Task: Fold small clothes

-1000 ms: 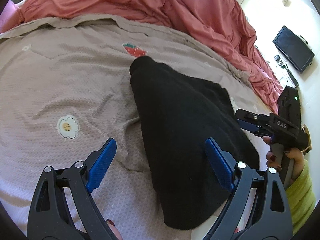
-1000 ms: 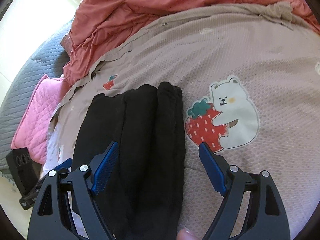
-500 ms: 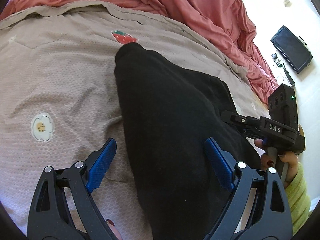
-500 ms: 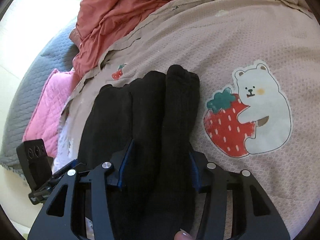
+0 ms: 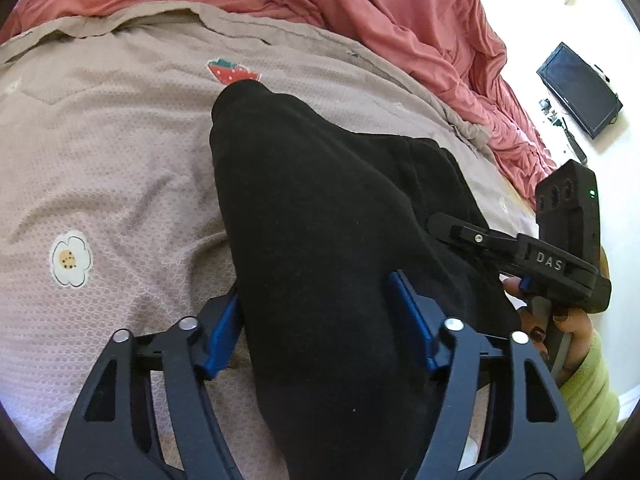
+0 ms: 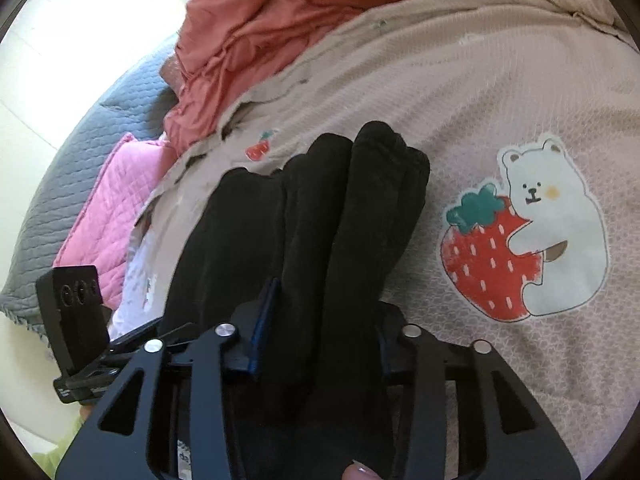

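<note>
Both pairs of jaws are narrowing from the wide spread of a second ago. The left hand-held gripper (image 5: 320, 320) is closing around the black garment (image 5: 320, 208), blue pads at its sides. The right hand-held gripper (image 6: 320, 328), marked "DAS" on its body, is closing and pinching a soft fold of it. The garment is lying in rounded rolls on the bed's waffle-textured beige blanket (image 6: 500, 92), beside a bear-and-strawberry patch (image 6: 528, 228).
</note>
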{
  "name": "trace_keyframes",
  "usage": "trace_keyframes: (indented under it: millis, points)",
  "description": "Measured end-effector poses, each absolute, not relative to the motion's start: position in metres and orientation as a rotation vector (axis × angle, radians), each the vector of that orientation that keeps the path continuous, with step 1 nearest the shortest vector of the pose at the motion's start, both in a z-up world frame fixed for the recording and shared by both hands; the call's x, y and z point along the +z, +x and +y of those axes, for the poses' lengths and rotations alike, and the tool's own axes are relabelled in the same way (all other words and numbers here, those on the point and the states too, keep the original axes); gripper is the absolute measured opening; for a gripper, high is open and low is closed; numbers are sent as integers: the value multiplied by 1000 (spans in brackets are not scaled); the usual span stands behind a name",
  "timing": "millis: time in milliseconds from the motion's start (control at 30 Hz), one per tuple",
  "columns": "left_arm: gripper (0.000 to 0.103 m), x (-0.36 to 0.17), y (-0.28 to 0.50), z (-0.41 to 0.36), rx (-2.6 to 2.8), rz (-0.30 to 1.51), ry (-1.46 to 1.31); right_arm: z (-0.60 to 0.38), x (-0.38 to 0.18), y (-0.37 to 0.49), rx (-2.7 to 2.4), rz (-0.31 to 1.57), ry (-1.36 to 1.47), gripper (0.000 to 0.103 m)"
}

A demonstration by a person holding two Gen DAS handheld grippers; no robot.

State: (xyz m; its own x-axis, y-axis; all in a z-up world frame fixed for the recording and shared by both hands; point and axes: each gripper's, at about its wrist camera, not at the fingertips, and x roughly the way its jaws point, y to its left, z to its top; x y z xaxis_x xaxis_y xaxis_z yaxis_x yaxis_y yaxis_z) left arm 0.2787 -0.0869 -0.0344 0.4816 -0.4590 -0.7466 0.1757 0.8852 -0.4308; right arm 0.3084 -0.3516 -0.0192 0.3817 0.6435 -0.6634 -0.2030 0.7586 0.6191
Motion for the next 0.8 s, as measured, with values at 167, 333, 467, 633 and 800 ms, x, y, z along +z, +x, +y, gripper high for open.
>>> trace_keyframes:
  millis: [167, 333, 467, 633, 800]
  points:
    - [53, -25, 273, -82, -397, 969, -346, -347, 3, 295, 581, 990, 456, 35]
    - [52, -10, 266, -79, -389, 924, -336, -343, 20, 290, 583, 955, 451, 35]
    - [52, 2, 261, -74, -371, 885, -321, -331, 27, 290, 583, 945, 445, 35]
    - [52, 10, 258, -58, -334, 857, -314, -312, 28, 295, 598, 951, 440, 35]
    - [52, 4, 257, -38, -301, 867, -344, -292, 23, 299, 600, 976, 404, 35]
